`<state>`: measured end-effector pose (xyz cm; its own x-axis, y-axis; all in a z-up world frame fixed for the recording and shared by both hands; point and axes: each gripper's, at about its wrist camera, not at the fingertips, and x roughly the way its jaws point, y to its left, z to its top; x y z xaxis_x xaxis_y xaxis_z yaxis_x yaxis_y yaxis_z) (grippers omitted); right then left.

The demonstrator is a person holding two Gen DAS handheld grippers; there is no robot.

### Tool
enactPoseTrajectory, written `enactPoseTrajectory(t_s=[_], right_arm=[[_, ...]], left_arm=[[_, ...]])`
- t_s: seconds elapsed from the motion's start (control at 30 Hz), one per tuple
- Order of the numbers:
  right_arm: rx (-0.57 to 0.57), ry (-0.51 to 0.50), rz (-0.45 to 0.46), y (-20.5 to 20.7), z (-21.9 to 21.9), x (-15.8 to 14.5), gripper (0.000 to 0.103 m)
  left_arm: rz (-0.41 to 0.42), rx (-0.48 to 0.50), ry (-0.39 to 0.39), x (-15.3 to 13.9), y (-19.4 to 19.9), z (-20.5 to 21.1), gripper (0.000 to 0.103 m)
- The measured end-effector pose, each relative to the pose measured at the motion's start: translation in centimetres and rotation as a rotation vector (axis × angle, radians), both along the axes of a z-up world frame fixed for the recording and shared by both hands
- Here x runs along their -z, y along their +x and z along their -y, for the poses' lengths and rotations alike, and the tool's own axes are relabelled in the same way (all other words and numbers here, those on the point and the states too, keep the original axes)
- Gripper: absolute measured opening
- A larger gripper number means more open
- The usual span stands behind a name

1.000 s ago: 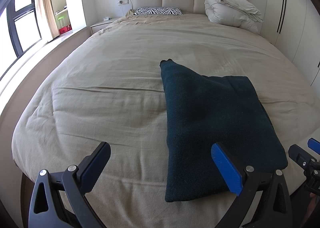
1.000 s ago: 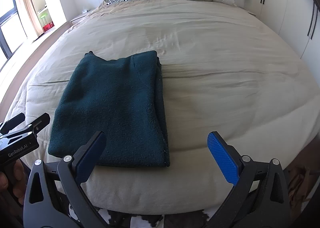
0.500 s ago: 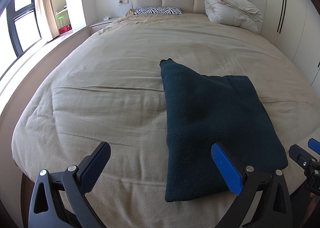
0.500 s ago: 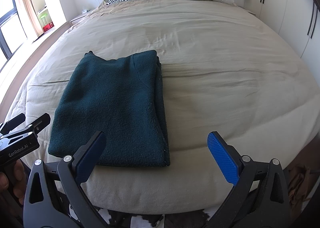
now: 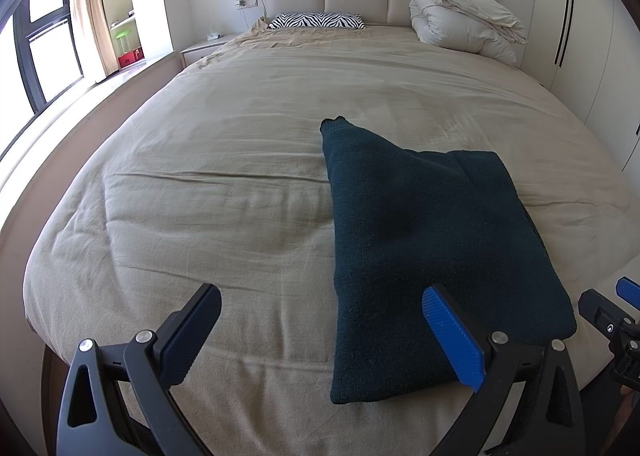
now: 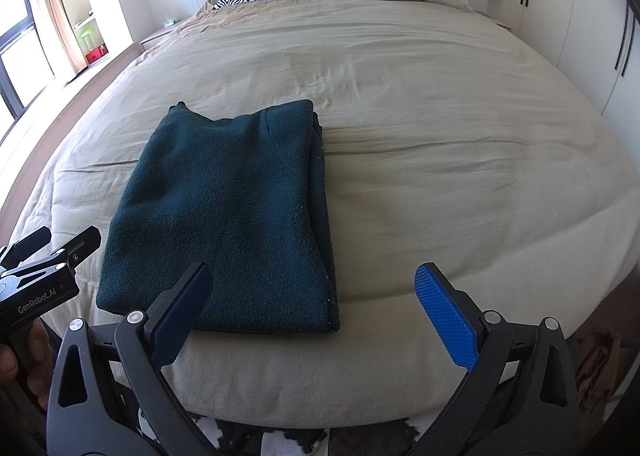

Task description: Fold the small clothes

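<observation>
A dark teal knitted garment (image 5: 420, 248) lies folded into a rough rectangle near the foot of the beige bed (image 5: 224, 216), with one corner pointing toward the headboard. In the right wrist view the same garment (image 6: 228, 224) sits left of centre. My left gripper (image 5: 320, 336) hovers open over the bed's near edge, its right finger above the garment's near edge. My right gripper (image 6: 312, 312) is open too, held just in front of the garment's near right corner. Neither gripper holds anything.
A zebra-print pillow (image 5: 316, 21) and a rolled white duvet (image 5: 464, 22) lie by the padded headboard. White wardrobe doors (image 5: 580, 36) line the right side. A window and shelves stand at the left. A hand (image 6: 24, 360) holds the left gripper's handle.
</observation>
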<state>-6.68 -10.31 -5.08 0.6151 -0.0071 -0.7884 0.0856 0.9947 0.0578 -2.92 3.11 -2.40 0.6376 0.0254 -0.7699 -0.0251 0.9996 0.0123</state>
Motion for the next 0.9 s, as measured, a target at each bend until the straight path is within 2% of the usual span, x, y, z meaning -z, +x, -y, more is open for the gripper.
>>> enactPoseTrajectory(t_s=[0.9], right_arm=[[0.0, 0.001, -0.003, -0.04, -0.01, 0.08, 0.103]], left_arm=[[-0.001, -0.001, -0.001, 0.06, -0.05, -0.15, 0.103]])
